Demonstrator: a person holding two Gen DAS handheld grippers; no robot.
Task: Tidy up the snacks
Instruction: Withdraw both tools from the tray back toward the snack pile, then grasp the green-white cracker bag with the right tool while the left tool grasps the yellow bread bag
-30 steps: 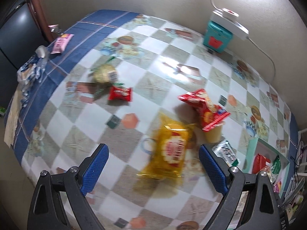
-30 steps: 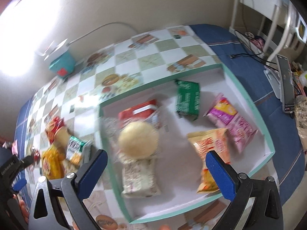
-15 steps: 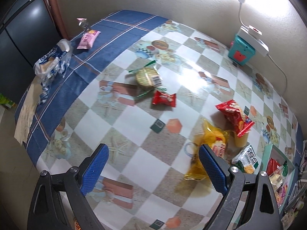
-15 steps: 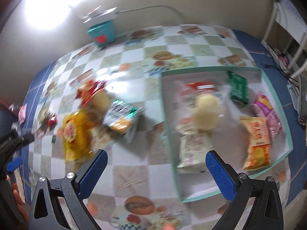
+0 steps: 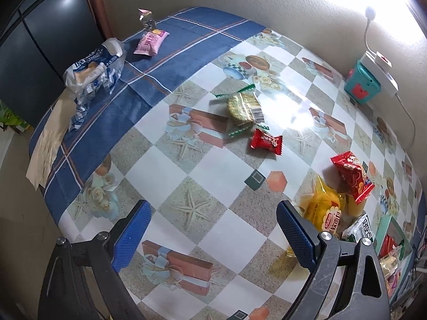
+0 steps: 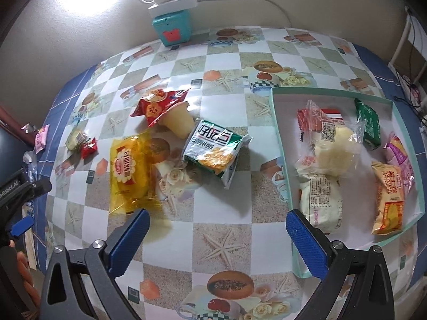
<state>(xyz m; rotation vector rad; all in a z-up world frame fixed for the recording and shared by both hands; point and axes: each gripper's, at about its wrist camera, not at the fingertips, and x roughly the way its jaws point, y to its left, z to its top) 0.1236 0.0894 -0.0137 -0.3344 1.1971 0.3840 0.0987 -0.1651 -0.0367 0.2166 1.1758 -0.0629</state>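
Blue-padded fingers of the right gripper (image 6: 214,238) are standing wide apart, holding nothing, hanging above the checkered tablecloth (image 6: 226,229). Left gripper (image 5: 212,229) is likewise spread open and empty over the table's other end, its body also showing at the left edge of the right wrist view.

Just past the right gripper's left finger, a yellow crinkly snack pack (image 6: 130,170) with a red round logo is lying flat. Beside it a white-and-green packet (image 6: 216,149) with a picture of yellow chips is sitting tilted, one corner near a pale yellow pudding cup (image 6: 177,122). A red snack bag (image 6: 157,105) is leaning on top of that cup. Further left, a small red candy wrapper (image 5: 265,142) is lying just beside a green-edged cracker pack (image 5: 244,106) with a barcode showing.

On the right, a mint-rimmed white tray (image 6: 283,165) is already holding snacks: a white wrapped bun pack (image 6: 320,200), a clear bag with a pale round bun (image 6: 331,152), a red packet (image 6: 317,113) under it, a dark green packet (image 6: 369,122), an orange chip bag (image 6: 388,200) and a pink-purple bag (image 6: 400,154).

Far side: a pink packet (image 5: 150,41) and a blue-white crumpled bag (image 5: 93,70) are sitting on the blue cloth border; a teal box (image 6: 173,28) with a white power strip (image 6: 173,0) on top is sitting against the wall
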